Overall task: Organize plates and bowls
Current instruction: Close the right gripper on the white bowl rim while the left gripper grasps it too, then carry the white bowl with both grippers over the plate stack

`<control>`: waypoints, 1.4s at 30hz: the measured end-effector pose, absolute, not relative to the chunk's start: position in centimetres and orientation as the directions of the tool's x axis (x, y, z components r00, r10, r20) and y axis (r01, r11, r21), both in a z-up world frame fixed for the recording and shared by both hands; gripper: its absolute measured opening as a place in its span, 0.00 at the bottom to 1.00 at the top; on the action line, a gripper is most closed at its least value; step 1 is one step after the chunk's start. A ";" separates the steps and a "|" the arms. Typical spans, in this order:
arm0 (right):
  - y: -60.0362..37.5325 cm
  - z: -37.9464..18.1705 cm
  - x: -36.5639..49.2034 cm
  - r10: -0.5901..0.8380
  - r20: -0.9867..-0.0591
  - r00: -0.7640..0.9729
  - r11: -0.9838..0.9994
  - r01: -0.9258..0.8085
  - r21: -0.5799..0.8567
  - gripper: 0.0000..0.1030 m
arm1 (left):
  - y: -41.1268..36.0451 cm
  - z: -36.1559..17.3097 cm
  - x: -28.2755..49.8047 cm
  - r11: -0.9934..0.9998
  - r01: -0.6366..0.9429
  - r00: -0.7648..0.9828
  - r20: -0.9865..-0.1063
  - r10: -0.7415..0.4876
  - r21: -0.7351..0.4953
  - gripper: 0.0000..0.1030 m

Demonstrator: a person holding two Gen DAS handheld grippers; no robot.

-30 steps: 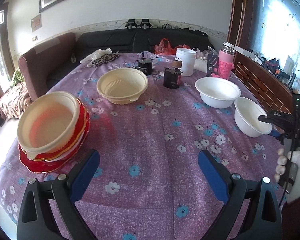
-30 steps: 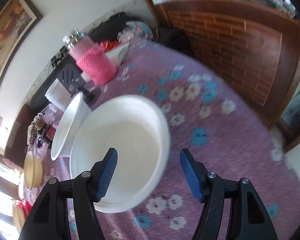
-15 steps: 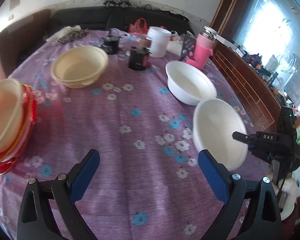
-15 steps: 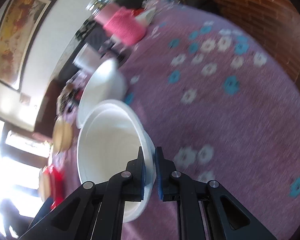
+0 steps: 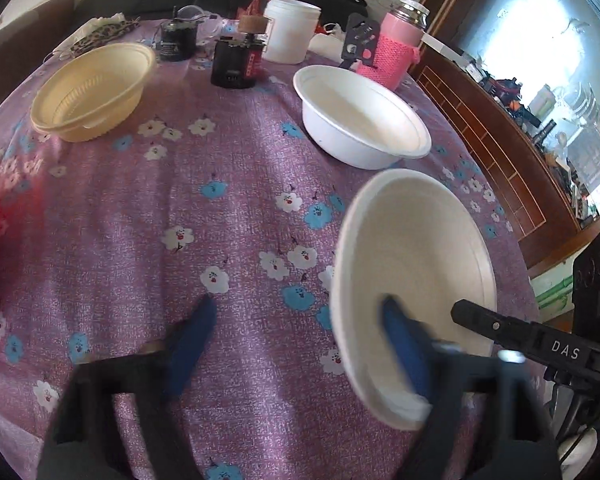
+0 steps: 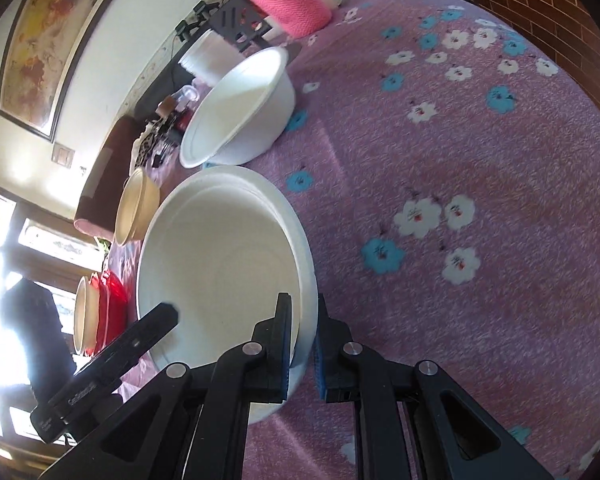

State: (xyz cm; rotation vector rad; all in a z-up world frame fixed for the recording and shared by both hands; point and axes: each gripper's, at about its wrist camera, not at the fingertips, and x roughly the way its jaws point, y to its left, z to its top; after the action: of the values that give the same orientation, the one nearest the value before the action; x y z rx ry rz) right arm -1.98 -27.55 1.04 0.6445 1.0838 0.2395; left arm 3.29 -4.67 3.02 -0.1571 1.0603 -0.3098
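Note:
My right gripper (image 6: 303,342) is shut on the rim of a white bowl (image 6: 220,264) and holds it tilted above the purple flowered tablecloth; the bowl also shows in the left wrist view (image 5: 416,276). My left gripper (image 5: 300,344) is open and blurred, with its right finger (image 5: 400,340) inside the held bowl. A second white bowl (image 5: 360,116) stands on the table behind. A cream bowl (image 5: 92,88) stands at the far left. A stack of cream and red plates (image 6: 96,312) shows at the left edge.
A black jar (image 5: 236,62), a white tub (image 5: 290,28), a pink-sleeved bottle (image 5: 396,46) and a dark holder (image 5: 358,40) stand along the table's far side. A brick ledge (image 5: 500,152) runs along the right. A sofa lies behind.
My right gripper has lifted and tilted the white bowl and carried it left. My left gripper has swung right and forward, and its right finger is now inside the bowl.

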 end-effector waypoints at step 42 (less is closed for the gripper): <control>11.3 11.3 4.8 0.595 -0.722 0.352 0.790 -0.418 0.448 0.11 | 27.9 11.5 -2.6 0.873 -0.385 0.699 -0.713 0.065 -0.298 0.15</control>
State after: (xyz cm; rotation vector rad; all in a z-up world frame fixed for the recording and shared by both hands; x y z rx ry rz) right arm 4.80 11.29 11.31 0.1978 1.0170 0.6613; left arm -2.57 27.92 11.51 -0.4520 0.7612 0.2608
